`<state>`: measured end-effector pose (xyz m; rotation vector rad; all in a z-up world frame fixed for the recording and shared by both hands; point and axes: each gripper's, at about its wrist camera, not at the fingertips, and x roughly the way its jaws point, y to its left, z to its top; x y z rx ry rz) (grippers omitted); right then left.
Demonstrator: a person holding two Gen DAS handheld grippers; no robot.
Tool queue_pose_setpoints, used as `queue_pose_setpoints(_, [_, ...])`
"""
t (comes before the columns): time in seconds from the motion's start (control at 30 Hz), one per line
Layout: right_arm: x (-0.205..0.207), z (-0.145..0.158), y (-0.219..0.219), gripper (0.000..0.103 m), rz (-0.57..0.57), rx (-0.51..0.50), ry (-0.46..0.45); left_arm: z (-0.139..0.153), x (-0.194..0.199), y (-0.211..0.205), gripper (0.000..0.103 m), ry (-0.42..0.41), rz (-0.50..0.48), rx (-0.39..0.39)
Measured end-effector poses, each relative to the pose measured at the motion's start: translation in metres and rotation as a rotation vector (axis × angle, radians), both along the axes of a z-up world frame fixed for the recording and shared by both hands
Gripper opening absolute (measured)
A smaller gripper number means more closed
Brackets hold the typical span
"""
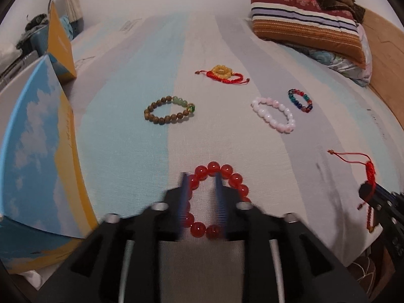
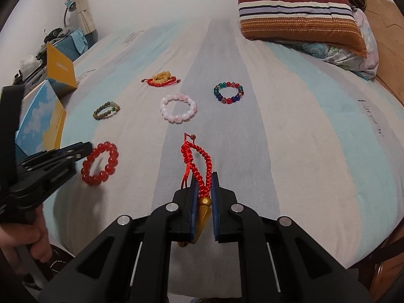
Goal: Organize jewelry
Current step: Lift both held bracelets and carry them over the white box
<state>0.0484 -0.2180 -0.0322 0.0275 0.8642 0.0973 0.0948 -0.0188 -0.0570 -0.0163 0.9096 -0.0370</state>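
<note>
Several bracelets lie on a striped bedsheet. My left gripper (image 1: 202, 176) straddles the left side of a red bead bracelet (image 1: 227, 173), its fingers still apart; the bracelet also shows in the right wrist view (image 2: 101, 162). My right gripper (image 2: 204, 176) is shut on a red braided cord bracelet (image 2: 199, 159) with a yellow pendant, held above the sheet. Farther off lie a brown and green bead bracelet (image 1: 168, 111), a pink bead bracelet (image 1: 274, 115), a multicolour bead bracelet (image 1: 300, 100) and a yellow bead bracelet with red cord (image 1: 222, 74).
A blue and yellow box (image 1: 38, 151) with an upright lid (image 1: 60, 45) stands at the bed's left edge. A striped pillow (image 1: 303, 22) and folded bedding sit at the far right. A wooden bed frame (image 1: 386, 58) runs along the right.
</note>
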Motion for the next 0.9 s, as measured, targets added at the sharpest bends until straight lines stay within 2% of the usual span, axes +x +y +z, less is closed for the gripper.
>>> queue_pose_setpoints(0.07, [0.0, -0.002, -0.001, 0.008, 0.001, 0.001, 0.003, -0.007, 0.003, 0.0, 0.033, 0.003, 0.007, 0.013])
queue_pose_setpoints(0.13, [0.002, -0.003, -0.003, 0.008, -0.001, 0.002, 0.007, -0.014, 0.007, 0.001, 0.041, 0.01, 0.018, 0.02])
queue_pose_setpoints(0.27, [0.003, -0.005, -0.006, 0.008, -0.003, 0.003, 0.007, -0.027, 0.012, 0.004, 0.043, 0.019, 0.031, 0.012])
queue_pose_setpoints(0.3, [0.004, -0.006, -0.008, 0.008, -0.005, 0.004, 0.009, -0.028, 0.012, 0.004, 0.042, 0.015, 0.029, 0.012])
queue_pose_setpoints(0.4, [0.004, -0.007, -0.01, 0.008, -0.012, 0.008, 0.012, -0.027, 0.013, 0.005, 0.018, 0.018, 0.027, 0.007])
queue_pose_setpoints(0.43, [0.004, -0.008, -0.011, 0.008, -0.013, 0.009, 0.013, -0.026, 0.014, 0.007, 0.016, 0.025, 0.026, -0.005])
queue_pose_setpoints(0.67, [0.002, -0.007, -0.01, 0.008, -0.013, 0.006, 0.016, -0.018, 0.01, 0.011, 0.013, 0.042, 0.02, -0.059])
queue_pose_setpoints(0.9, [0.003, 0.001, -0.006, 0.009, -0.004, 0.001, 0.007, -0.004, 0.006, 0.01, 0.013, 0.035, 0.02, -0.056])
